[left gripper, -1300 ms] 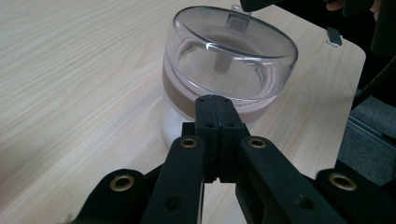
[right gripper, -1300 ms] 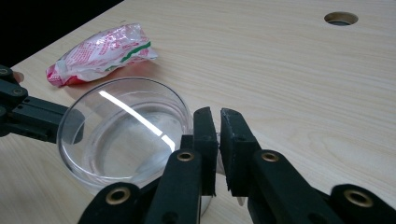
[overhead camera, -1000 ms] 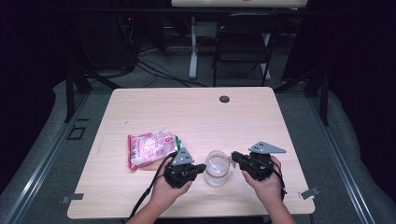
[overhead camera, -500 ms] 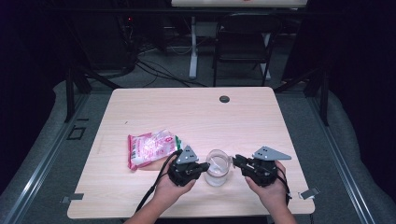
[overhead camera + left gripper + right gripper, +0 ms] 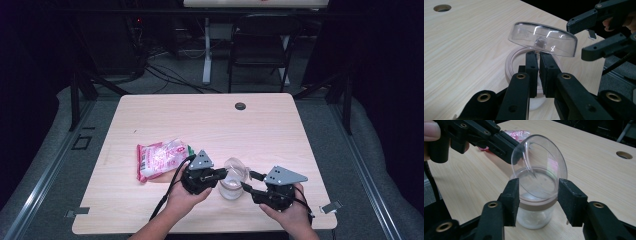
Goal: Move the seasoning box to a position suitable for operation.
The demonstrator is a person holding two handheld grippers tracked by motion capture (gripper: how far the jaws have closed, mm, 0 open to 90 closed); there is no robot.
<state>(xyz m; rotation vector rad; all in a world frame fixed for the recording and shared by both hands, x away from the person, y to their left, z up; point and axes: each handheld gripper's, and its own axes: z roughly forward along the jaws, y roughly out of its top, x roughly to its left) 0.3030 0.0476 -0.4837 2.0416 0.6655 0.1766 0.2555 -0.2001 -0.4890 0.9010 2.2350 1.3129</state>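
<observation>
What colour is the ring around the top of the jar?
Light brown ring on the clear jar, best seen in the right gripper view.

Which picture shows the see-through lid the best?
The left gripper view: the clear lid shows whole, tilted above the jar. The right gripper view shows it edge-up over the jar's mouth; the high view shows it tiny.

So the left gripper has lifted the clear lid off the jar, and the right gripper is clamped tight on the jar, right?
Not quite. The left gripper does hold the clear lid above the jar, but the right gripper is not clamped: the right gripper view shows its jaws, which have just been opening, standing apart on either side of the jar.
</observation>
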